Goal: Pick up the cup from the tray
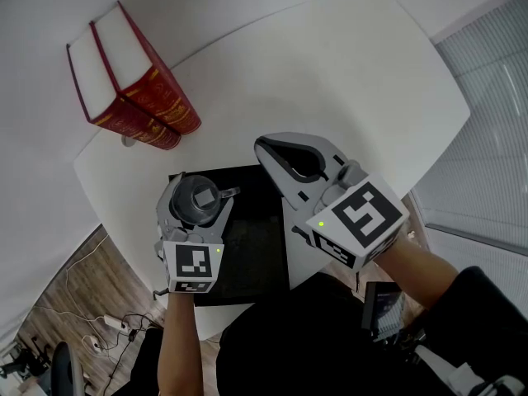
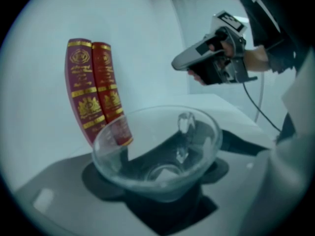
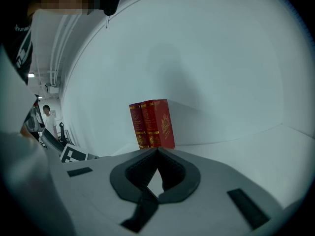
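Observation:
A clear glass cup (image 1: 200, 196) with a small handle sits between the jaws of my left gripper (image 1: 202, 186), above the far left corner of the black tray (image 1: 257, 258). In the left gripper view the cup (image 2: 157, 146) fills the gap, and the dark pads (image 2: 96, 181) press on its wall from both sides; whether its base still touches the tray is hidden. My right gripper (image 1: 262, 145) hovers shut and empty over the tray's far right corner, with its tips (image 3: 157, 150) meeting. It also shows in the left gripper view as the right gripper (image 2: 178, 63), up high.
Two red books (image 1: 132, 81) stand upright at the far left of the white table (image 1: 346, 81); they show as the books (image 2: 96, 97) and the books (image 3: 151, 123) in the gripper views. The table's rounded edge runs left, with wooden floor and cables (image 1: 78, 320) below.

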`<state>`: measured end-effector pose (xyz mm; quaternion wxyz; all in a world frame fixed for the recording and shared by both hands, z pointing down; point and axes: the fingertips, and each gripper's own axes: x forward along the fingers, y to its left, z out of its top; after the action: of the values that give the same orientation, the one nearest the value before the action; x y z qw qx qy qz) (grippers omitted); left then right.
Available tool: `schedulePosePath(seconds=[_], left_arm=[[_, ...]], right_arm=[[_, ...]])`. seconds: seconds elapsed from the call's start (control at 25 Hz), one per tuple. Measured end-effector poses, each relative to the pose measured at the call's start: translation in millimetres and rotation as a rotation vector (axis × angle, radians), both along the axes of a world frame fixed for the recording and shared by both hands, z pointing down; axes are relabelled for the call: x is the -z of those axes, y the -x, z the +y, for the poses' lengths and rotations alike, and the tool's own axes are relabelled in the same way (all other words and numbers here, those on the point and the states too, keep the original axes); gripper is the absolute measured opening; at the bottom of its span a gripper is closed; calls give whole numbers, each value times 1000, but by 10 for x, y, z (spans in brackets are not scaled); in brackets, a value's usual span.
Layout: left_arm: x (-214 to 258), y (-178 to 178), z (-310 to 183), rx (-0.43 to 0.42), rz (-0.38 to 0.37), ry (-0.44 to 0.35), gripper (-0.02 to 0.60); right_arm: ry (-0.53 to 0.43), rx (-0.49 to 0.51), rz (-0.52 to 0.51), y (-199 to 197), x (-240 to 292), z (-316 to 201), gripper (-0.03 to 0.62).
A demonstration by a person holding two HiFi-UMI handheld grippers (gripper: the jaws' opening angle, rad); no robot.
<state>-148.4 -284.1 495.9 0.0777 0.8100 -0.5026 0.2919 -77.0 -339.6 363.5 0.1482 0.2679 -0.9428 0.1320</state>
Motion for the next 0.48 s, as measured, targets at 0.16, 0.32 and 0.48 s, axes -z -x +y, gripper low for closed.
schedulePosePath(seconds=[0.16,0.32,0.48], left_arm=[[0,0,-3,-4,-2,2,395],[2,11,-2,-5,-3,1,387],[9,39,6,25,-1,-4,385]], right_arm=[[-2,5,-4,10,7,16,14],[-7,2,-7,1,18,7,14],[-10,-4,-6,-17,27,-7,14]])
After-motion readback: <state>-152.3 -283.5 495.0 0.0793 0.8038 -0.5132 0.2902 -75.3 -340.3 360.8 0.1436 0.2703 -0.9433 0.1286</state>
